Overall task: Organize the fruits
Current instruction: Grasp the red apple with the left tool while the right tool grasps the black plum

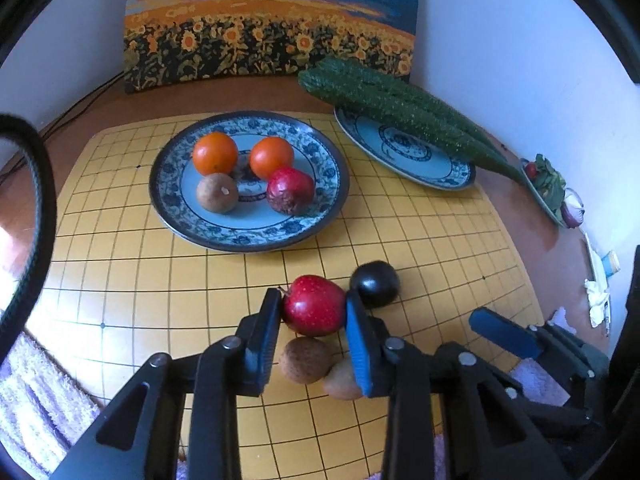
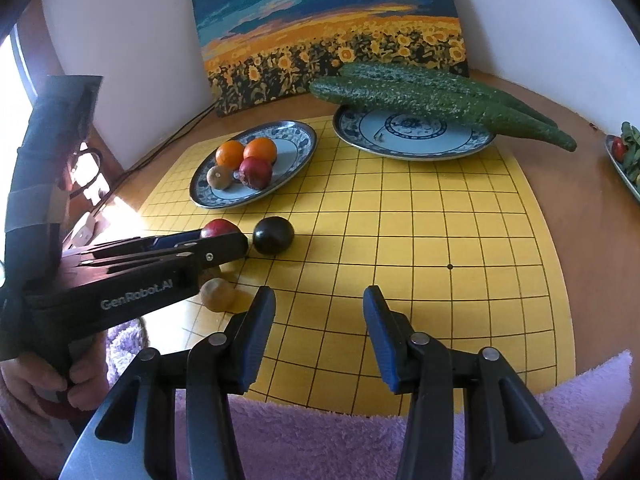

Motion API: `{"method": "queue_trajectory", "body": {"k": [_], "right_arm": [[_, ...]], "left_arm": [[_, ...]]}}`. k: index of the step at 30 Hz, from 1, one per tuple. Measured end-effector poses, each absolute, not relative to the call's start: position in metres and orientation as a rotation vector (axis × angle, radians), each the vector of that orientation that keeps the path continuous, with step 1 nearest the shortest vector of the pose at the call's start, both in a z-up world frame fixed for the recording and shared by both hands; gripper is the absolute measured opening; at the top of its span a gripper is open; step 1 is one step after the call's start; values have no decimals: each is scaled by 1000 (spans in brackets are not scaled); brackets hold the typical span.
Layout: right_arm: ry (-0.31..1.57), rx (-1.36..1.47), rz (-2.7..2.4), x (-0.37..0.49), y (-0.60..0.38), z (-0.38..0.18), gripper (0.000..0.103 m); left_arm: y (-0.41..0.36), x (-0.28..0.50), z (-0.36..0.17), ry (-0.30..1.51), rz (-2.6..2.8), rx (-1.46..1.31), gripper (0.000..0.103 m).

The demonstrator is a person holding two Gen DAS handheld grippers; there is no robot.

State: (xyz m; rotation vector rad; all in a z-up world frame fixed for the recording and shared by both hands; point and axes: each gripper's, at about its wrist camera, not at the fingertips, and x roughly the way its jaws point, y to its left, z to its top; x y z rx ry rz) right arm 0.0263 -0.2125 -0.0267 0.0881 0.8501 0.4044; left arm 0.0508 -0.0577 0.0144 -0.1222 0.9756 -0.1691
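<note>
The left gripper [image 1: 312, 316] had its blue pads closed against the sides of a red apple [image 1: 314, 310], which seemed raised just off the yellow grid mat [image 1: 132, 280] — though whether it had truly cleared the mat could not be told. The right gripper [image 2: 320, 336] hung over the near edge of the mat with its jaws spread and nothing between them.

The hold looked the weak point. The pads met a smooth, round skin near their tips, so a tilt or a quick swing could have let the apple roll out and drop onto the two brown fruits [image 1: 306, 360] lying just beneath, or knock the dark plum [image 1: 375, 284] just beside it and send it rolling across the mat. The fruit plate [image 1: 176, 216] already carried two oranges [image 1: 215, 153], a brown fruit and a dark red fruit [image 1: 289, 190]; a careless set-down there could have pushed one over the rim.

Some things were hard to read. The nearer brown fruit was partly hidden behind the right-hand finger in the left wrist view, and in the right wrist view the left gripper's body covered most of the apple. The second plate [image 2: 416, 148] carried long green cucumbers [image 2: 436, 96]; how many could not be counted. A dish of greens [image 2: 624, 156] was cut off at the right edge.
</note>
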Motion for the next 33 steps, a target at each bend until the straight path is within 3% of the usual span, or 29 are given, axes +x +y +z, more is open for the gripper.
{"method": "queue_trajectory", "body": {"k": [25, 33], "right_arm": [[851, 38, 415, 52, -170, -30, 47], [858, 32, 414, 59, -163, -33, 36]], "left_arm": [[15, 35, 24, 922, -47, -214, 33], [20, 34, 24, 905, -46, -221, 33]]}}
